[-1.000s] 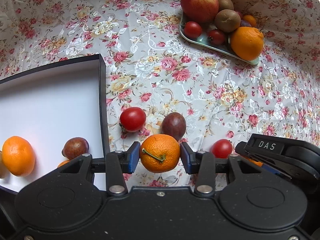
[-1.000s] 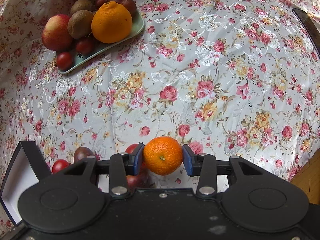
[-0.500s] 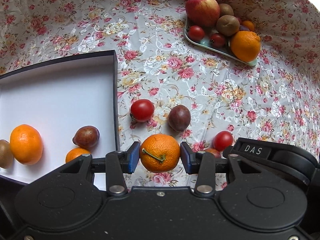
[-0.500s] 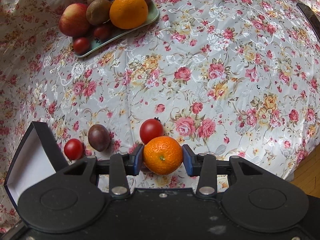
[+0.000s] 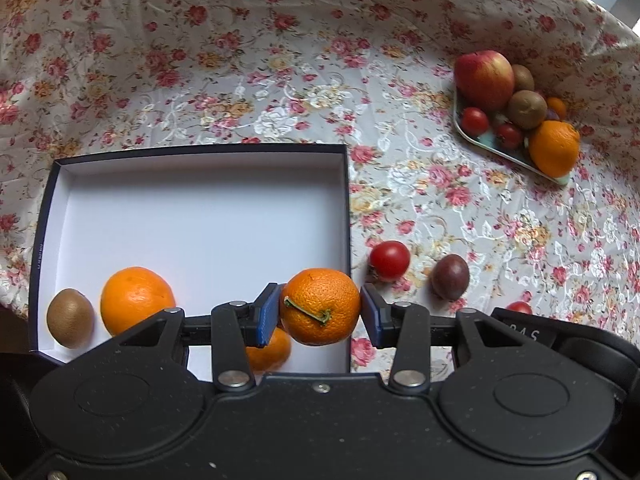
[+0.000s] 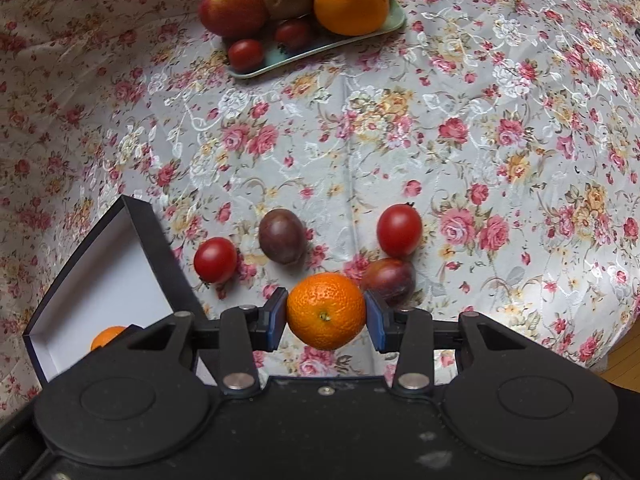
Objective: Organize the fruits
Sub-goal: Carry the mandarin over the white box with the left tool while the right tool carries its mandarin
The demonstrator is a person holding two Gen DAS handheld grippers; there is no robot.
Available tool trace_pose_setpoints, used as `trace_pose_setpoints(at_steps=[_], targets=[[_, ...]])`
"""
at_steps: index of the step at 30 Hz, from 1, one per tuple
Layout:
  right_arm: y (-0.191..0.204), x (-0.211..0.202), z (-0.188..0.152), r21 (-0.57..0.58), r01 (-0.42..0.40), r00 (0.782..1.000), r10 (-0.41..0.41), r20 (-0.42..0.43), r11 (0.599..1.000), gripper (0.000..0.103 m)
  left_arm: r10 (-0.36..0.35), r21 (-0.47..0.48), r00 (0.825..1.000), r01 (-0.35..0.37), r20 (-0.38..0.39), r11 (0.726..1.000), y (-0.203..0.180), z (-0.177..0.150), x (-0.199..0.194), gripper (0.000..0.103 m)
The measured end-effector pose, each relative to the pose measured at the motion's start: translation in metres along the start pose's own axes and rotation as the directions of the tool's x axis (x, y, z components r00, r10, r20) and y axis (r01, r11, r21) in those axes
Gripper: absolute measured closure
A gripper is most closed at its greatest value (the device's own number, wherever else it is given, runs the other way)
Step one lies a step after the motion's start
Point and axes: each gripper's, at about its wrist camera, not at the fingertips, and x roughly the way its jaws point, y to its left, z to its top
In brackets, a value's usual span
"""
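Note:
My left gripper (image 5: pixel 319 312) is shut on a mandarin (image 5: pixel 320 306) with a green stem, held above the right wall of the dark box (image 5: pixel 346 200). Inside the white-floored box lie a kiwi (image 5: pixel 70 323), a large orange (image 5: pixel 136 300) and a small mandarin (image 5: pixel 270 350) partly under my left finger. My right gripper (image 6: pixel 325 314) is shut on another mandarin (image 6: pixel 325 311), above the floral cloth. On the cloth beyond it lie two tomatoes (image 6: pixel 215 260) (image 6: pixel 399 230) and two passion fruits (image 6: pixel 282 235) (image 6: pixel 390 278). The box corner (image 6: pixel 148 236) shows at lower left.
A pale green tray (image 6: pixel 320 54) at the far side holds an apple (image 6: pixel 234 4), kiwis, tomatoes and a big orange (image 6: pixel 351 0). The same tray (image 5: pixel 516 154) sits at the upper right in the left wrist view. The table edge and wooden floor (image 6: pixel 624 356) are at the right.
My left gripper has carried its mandarin leftward, from above the cloth to over the box's right wall. My right gripper has pulled back and risen, so the loose tomatoes and passion fruits now show.

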Motion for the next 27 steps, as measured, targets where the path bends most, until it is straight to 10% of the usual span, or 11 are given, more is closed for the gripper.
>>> trace_pose_setpoints(at_steps=[27], targets=[[0.145, 0.018, -0.062, -0.226, -0.151, 0.987, 0.16, 0.022, 0.962, 0.06, 0.129, -0.292, 0.992, -0.122, 0.005, 0.949, 0.168, 0.007, 0.001, 0.052]])
